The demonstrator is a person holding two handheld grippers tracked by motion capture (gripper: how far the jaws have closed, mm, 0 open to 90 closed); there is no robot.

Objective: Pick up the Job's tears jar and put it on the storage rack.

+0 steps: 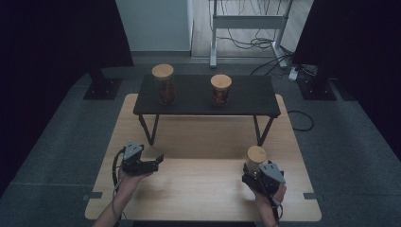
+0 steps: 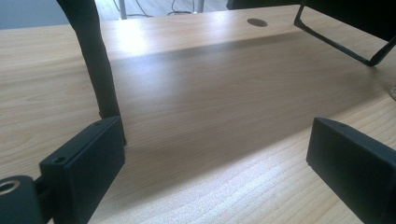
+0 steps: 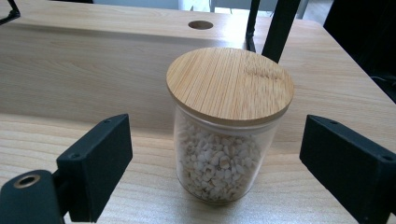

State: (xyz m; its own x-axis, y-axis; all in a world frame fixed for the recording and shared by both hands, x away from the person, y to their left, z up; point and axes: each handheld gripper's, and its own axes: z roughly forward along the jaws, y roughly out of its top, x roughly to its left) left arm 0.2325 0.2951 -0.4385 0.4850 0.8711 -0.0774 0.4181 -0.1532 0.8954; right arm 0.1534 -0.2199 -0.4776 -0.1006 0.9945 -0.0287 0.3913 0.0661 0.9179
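**A:** Starting left of the black riser shelf point(image 1: 206, 97): the left gripper point(image 1: 150, 159) sits low over the pale wooden table point(image 1: 198, 189), just in front of the shelf's left leg. Jaws wide apart, nothing between them.

**B:** Its own view confirms it: bare woodgrain between two matte black blocks, and that shelf leg point(image 2: 95, 60) rising close by. There's also a round cable hole point(image 2: 257, 22) in the table that the high view can't pick out.

**A:** On the shelf, two glass jars with wooden lids: a taller one point(image 1: 163, 85) left, a shorter one point(image 1: 221, 89) right, dark reddish contents.

**B:** Now front right of the shelf: the right gripper point(image 1: 259, 176) with the small jar point(image 1: 256, 158) standing upright on the table.

**A:** From above it's just a tan disc. The right gripper view gives us clear cylindrical glass, pale beige kernels inside, a striped bamboo lid point(image 3: 230, 83).

**B:** Jaws spread either side of it, not touching the glass.
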